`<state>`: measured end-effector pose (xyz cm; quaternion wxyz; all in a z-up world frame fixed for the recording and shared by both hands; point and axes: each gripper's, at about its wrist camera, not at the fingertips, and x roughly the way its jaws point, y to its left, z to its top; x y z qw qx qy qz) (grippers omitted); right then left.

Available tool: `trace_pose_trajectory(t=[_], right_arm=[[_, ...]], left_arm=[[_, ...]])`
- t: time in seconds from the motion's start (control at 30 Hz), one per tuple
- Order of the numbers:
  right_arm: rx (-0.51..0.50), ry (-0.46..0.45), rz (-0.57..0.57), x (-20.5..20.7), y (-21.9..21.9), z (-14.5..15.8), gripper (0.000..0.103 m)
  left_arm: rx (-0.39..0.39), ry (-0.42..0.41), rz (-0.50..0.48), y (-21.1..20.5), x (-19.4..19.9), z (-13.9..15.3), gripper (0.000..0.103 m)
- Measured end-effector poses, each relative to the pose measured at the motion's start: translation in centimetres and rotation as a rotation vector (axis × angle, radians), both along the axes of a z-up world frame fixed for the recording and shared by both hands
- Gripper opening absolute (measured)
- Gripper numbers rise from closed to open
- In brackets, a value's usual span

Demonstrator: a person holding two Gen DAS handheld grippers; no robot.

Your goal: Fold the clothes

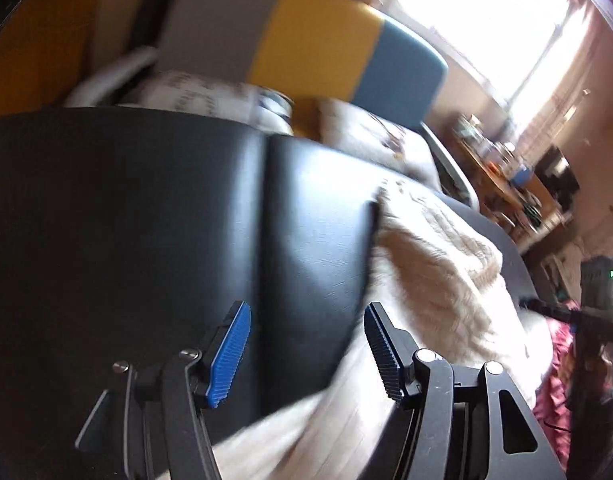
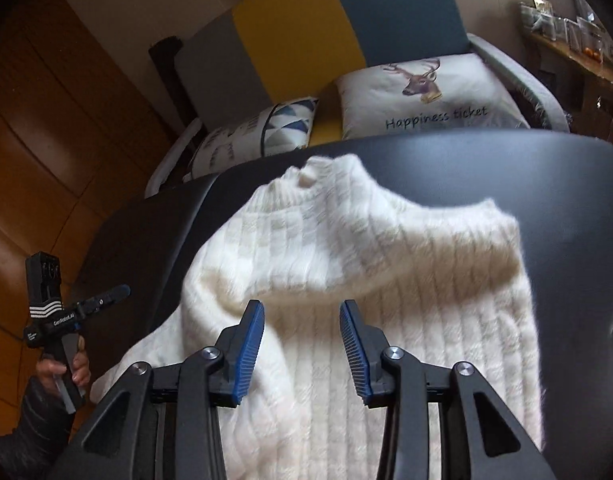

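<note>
Cream sweater (image 2: 346,280) on black table (image 2: 566,200), beneath spread-jawed right gripper (image 2: 302,344), right of spread-jawed left gripper (image 1: 306,352).

The left gripper (image 1: 308,350) has its two blue-padded fingers (image 1: 231,354) spread wide apart with nothing between them, and from the right wrist view it sits low on the far left, held upright by the person's left hand (image 2: 68,368) on its handle, with a dark sleeve on the arm below. The right gripper (image 2: 302,346) also has its fingers (image 2: 250,350) parted and gripping nothing. From the left wrist view it shows at the far right edge, pointing left.
</note>
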<state>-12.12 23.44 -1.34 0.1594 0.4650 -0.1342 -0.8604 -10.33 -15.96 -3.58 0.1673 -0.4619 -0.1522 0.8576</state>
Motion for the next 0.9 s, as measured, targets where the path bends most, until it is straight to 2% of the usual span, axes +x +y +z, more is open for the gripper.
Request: trace_pose_trajectory(t=[0.1,0.17,0.3,0.37,0.43,0.5,0.57,0.6,0.63,0.67,0.73,0.8,0.9], right_arm=[[0.048,0.011,-0.004,-4.2,0.8,-0.1,0.047],[0.088,-0.012,0.013,-7.2,1.0,-1.0,0.049],[0.201,-0.08,0.059,-12.8,0.3,-3.9,0.049],[0.24,-0.137,0.09,-15.0,-0.1,-6.1,0.049],[0.269,-0.185,0.113,-16.2,-0.6,-8.2,0.049],[0.29,-0.194,0.128,-16.6,-1.2,-9.7,0.053],[0.371,-0.135,0.146,-15.7,-2.4,-9.6,0.051],[0.424,-0.101,0.16,-15.0,-3.1,-9.5,0.046],[0.475,-0.068,0.17,-14.3,-3.8,-9.4,0.043],[0.533,-0.039,0.178,-13.6,-4.5,-9.3,0.034],[0.656,0.025,0.195,-12.3,-6.0,-8.8,0.025],[0.741,0.109,0.189,-11.3,-6.8,-7.5,0.011],[0.799,0.234,0.086,-11.0,-6.2,-4.8,0.011]], left_arm=[[0.049,-0.036,-0.057,3.5,-5.3,-1.4,0.06],[0.081,-0.077,-0.057,5.1,-7.9,-2.6,0.06],[0.137,-0.176,-0.086,7.8,-12.0,-5.1,0.06],[0.129,-0.208,-0.101,8.9,-13.2,-6.2,0.06],[0.126,-0.19,-0.125,9.5,-13.6,-6.3,0.063],[0.108,-0.182,-0.143,10.1,-14.0,-6.3,0.064],[0.109,-0.179,-0.156,10.7,-14.1,-6.3,0.062],[0.105,-0.175,-0.166,11.0,-14.0,-6.4,0.061],[0.1,-0.17,-0.178,11.3,-13.8,-6.5,0.039],[0.092,-0.184,-0.192,11.8,-13.6,-6.8,0.013],[0.05,-0.144,-0.175,12.3,-12.8,-7.0,0.012],[-0.01,-0.057,-0.148,12.7,-11.8,-5.7,0.011],[-0.077,0.156,-0.098,12.6,-10.1,-1.1,0.01]])
